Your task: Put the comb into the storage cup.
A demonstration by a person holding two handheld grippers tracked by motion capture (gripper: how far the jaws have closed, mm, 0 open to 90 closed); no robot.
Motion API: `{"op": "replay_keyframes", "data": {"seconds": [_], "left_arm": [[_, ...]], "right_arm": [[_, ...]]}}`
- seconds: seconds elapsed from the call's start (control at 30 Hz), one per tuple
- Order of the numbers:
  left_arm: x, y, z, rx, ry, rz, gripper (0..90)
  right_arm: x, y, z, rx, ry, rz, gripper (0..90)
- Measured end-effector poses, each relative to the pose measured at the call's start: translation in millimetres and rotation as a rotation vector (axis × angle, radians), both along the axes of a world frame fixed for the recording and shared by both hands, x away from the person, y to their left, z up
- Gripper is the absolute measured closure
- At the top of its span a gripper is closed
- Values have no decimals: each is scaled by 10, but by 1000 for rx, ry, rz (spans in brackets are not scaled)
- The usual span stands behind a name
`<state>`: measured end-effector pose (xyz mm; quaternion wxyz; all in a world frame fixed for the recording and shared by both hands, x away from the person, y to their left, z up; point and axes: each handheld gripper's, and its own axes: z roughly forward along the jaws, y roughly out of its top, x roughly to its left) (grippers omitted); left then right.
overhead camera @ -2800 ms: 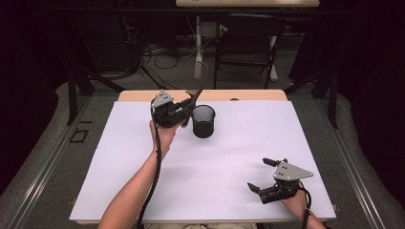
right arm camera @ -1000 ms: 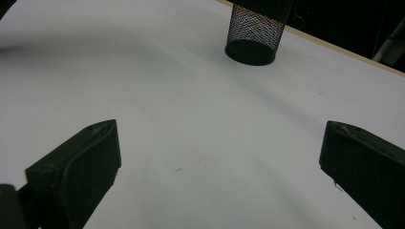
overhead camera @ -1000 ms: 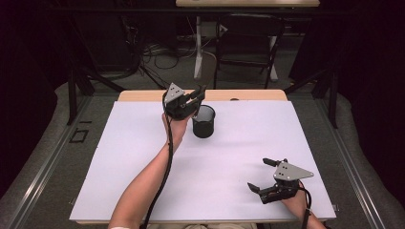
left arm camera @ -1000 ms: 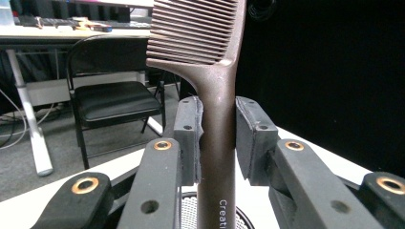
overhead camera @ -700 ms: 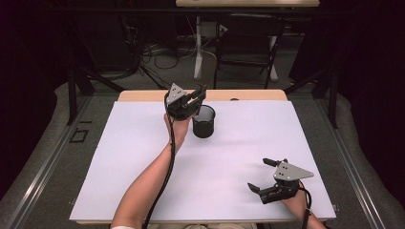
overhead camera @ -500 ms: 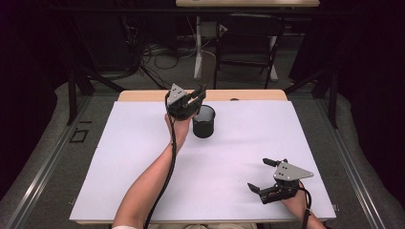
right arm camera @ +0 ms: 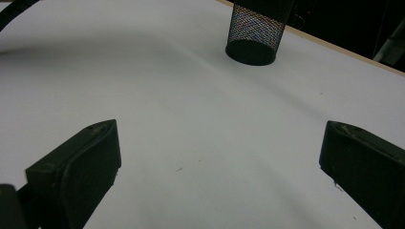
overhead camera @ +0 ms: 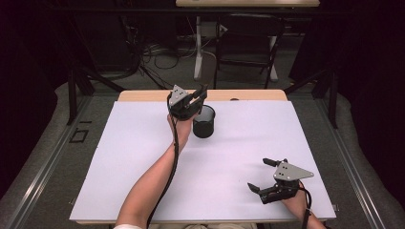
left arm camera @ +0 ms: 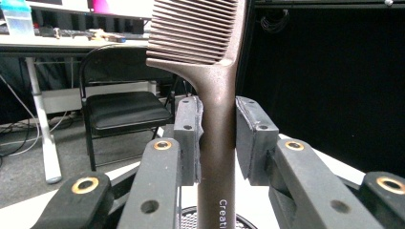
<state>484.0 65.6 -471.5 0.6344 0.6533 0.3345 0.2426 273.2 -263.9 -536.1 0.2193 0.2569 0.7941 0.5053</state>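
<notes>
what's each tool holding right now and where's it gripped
The left tool is shut on a brown comb, clamped on its handle just below the teeth. The right tool is open and holds nothing.

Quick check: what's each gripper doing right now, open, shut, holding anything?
Left gripper: shut on the comb handle.
Right gripper: open, holding nothing.

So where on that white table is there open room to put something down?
Nearly all of the white table top is bare: the whole left half beside the forearm, the middle stretch between the mesh cup and the right gripper, and the far right corner. It is crowded only at the far edge, where the left gripper holds a comb over the cup.
</notes>
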Motion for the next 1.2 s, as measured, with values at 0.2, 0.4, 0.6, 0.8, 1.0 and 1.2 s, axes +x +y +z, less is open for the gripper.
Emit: {"op": "replay_keyframes", "data": {"seconds": [0.2, 0.4, 0.6, 0.8, 1.0, 1.2], "left_arm": [[19, -4, -27, -12, -5, 4, 723], [45, -18, -78, -13, 9, 11, 723], [66, -32, -126, -17, 21, 12, 723], [85, -38, -166, -19, 37, 14, 723], [96, -50, -184, -14, 42, 10, 723], [103, -48, -194, -11, 48, 10, 723]], "right_arm": [[1, 0, -1, -1, 1, 0, 0], [1, 0, -1, -2, 1, 0, 0], [-1, 0, -1, -1, 3, -1, 0], [0, 0, -1, -1, 3, -1, 0], [2, 0, -1, 0, 4, 1, 0], [2, 3, -1, -1, 4, 1, 0]]}}
